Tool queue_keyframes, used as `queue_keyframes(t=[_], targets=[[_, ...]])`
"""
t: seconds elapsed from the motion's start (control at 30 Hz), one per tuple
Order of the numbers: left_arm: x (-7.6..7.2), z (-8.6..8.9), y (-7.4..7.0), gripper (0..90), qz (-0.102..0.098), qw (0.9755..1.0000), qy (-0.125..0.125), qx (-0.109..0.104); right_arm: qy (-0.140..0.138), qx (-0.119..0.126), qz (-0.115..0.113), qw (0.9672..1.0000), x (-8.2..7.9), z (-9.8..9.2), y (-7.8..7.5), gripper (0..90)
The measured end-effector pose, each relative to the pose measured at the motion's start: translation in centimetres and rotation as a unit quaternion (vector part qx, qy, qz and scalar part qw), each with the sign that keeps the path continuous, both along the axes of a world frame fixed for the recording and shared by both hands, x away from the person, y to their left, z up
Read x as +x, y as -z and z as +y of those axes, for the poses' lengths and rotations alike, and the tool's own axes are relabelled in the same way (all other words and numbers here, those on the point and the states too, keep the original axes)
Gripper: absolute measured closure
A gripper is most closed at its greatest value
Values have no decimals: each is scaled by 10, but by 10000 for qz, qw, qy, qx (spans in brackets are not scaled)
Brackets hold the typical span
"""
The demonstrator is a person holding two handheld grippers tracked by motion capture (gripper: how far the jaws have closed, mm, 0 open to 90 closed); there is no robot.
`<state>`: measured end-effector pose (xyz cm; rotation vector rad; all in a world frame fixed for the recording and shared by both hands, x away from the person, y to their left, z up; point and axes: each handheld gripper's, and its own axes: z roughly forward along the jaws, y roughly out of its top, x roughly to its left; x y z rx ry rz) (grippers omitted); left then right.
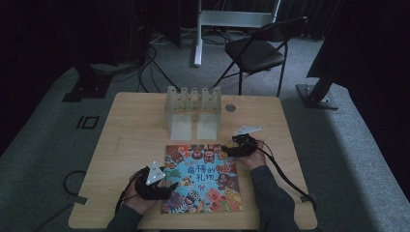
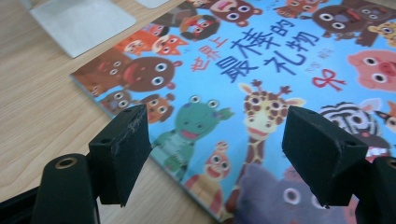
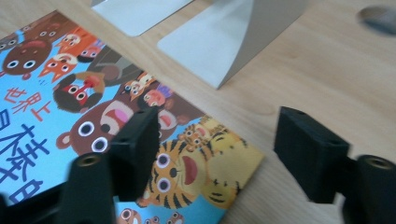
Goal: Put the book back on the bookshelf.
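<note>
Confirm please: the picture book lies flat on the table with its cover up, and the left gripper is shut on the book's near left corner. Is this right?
Not quite. The left gripper is open, not shut on the picture book: the left gripper view shows its two jaws wide apart over the cover's edge, gripping nothing. The rest holds: the book lies flat on the table, cover up.

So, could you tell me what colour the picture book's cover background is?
Light blue; the picture book shows it best in the left gripper view.

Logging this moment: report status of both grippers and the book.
Left hand-held gripper open at book left edge. Right hand-held gripper open over its far right corner. Book flat, closed. Rack behind, apart.
</note>
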<state>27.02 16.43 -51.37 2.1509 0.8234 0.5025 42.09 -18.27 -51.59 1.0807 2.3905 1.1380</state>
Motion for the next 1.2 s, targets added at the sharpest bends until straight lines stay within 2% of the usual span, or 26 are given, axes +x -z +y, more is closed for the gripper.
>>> queue_keyframes(t=[0.17, 0.2, 0.33, 0.37, 0.4, 0.53, 0.67, 0.77, 0.9, 0.97, 1.07, 1.2], targets=[[-2, -5, 0, 236, 9, 10000, 76, 4, -62, 141, 118, 9998, 5, 1, 9, 244], [-4, -10, 0, 234, 64, 9998, 184, 35, -51, 195, 174, 9996, 7, 1, 13, 232], [-4, -14, 1, 177, 97, 9997, 211, 105, -13, 157, 252, 9996, 10, 2, 17, 231], [-5, -17, 2, 177, 161, 9996, 222, 106, -16, 167, 279, 9995, 11, 1, 19, 231], [-5, -18, 2, 143, 145, 9996, 220, 125, -25, 189, 340, 9992, 13, 0, 21, 233], [-7, -22, 3, 119, 198, 9993, 294, 95, -57, 194, 487, 9986, 14, 1, 25, 239], [-9, -26, 1, 106, 244, 9991, 354, -17, -23, 218, 494, 9985, 14, 1, 25, 240], [-10, -27, 1, 96, 212, 9991, 359, 0, -38, 187, 473, 9987, 13, 1, 25, 244], [-14, -36, 2, 86, 226, 9984, 511, 52, -43, 305, 484, 9984, 13, -4, 26, 268], [-14, -38, 3, 86, 239, 9982, 544, 65, -29, 247, 526, 9983, 13, -6, 27, 288], [-16, -40, 4, 86, 242, 9979, 592, 69, -40, 408, 545, 9977, 11, -9, 27, 293], [-17, -44, 5, 86, 243, 9977, 631, 83, -42, 480, 571, 9972, 11, -10, 27, 294]])
